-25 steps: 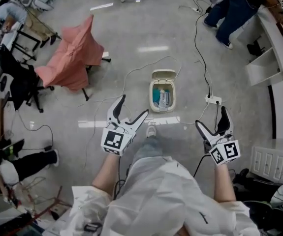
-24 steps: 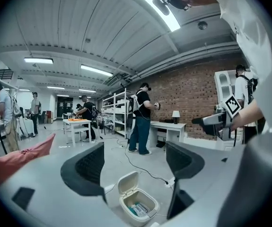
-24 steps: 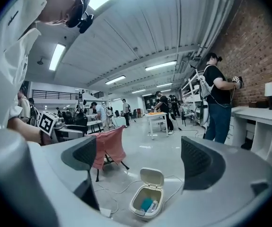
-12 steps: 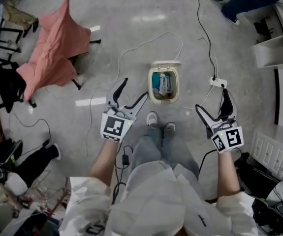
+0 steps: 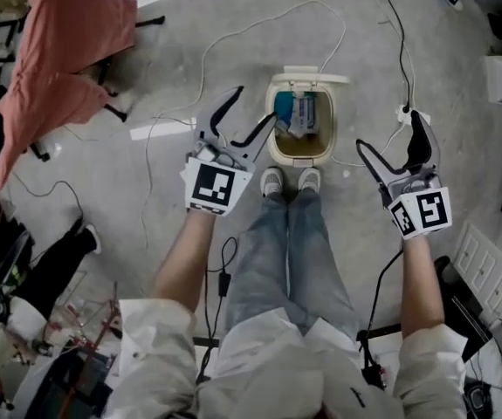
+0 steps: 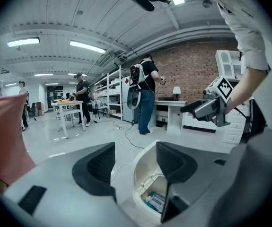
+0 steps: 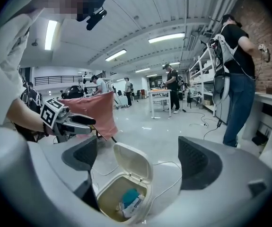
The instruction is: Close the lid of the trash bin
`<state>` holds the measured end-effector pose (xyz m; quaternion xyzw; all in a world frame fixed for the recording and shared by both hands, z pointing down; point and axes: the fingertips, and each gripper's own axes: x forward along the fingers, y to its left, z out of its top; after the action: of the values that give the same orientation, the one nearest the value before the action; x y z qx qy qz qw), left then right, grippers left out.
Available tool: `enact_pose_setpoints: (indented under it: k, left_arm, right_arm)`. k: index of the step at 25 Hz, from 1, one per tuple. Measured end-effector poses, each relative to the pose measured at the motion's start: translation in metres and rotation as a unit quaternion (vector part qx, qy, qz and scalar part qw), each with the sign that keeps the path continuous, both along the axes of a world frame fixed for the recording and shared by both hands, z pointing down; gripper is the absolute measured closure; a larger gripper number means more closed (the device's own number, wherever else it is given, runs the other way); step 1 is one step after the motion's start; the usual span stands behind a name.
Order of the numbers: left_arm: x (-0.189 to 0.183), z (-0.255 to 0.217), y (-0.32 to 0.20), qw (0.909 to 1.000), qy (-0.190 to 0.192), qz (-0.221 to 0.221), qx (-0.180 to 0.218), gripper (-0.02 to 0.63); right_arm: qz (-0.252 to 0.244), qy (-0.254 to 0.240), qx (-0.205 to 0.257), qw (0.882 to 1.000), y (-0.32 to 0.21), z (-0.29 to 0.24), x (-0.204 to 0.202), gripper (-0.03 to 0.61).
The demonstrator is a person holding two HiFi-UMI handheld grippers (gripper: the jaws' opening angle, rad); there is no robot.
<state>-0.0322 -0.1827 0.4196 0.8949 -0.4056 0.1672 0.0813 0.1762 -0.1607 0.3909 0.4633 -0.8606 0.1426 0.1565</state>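
The trash bin (image 5: 301, 160) stands on the grey floor (image 5: 102, 177) just ahead of the person's shoes (image 5: 289, 182), with its lid (image 5: 310, 78) tipped up at the far edge. The left tool (image 5: 255, 103) is at the bin's left rim; its jaws are apart, have just been closing, and pinch nothing. The right tool (image 5: 388, 129) hangs to the bin's right, spread and empty. Loose cables (image 5: 230, 33) cross the floor, and a pink cloth (image 5: 67, 51) sits well to the left.
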Motion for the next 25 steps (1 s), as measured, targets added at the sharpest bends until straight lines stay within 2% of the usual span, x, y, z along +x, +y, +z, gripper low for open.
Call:
enact_pose_setpoints:
  k: [5, 12, 17, 22, 25]
  left_arm:
    - [0.009, 0.061, -0.019, 0.9999, -0.014, 0.0, 0.005, 0.356]
    - [0.018, 0.119, -0.034, 0.9997, -0.025, 0.0, -0.002, 0.385]
    - [0.022, 0.14, -0.045, 0.9997, -0.023, -0.008, -0.003, 0.412]
    - [0.03, 0.149, -0.054, 0.9996, -0.029, -0.004, 0.008, 0.445]
    - [0.031, 0.15, -0.058, 0.9994, -0.03, -0.008, 0.014, 0.468]
  right_arm:
    - [-0.023, 0.011, -0.01, 1.0, -0.026, 0.068, -0.006, 0.044]
    - [-0.036, 0.016, -0.011, 0.999, -0.056, 0.128, -0.012, 0.07]
    - [-0.029, 0.014, -0.008, 0.999, -0.072, 0.15, -0.015, 0.115]
    - [-0.026, 0.025, -0.004, 0.999, -0.081, 0.166, -0.017, 0.204]
    - [-0.024, 0.03, -0.005, 0.999, -0.084, 0.172, -0.018, 0.234]
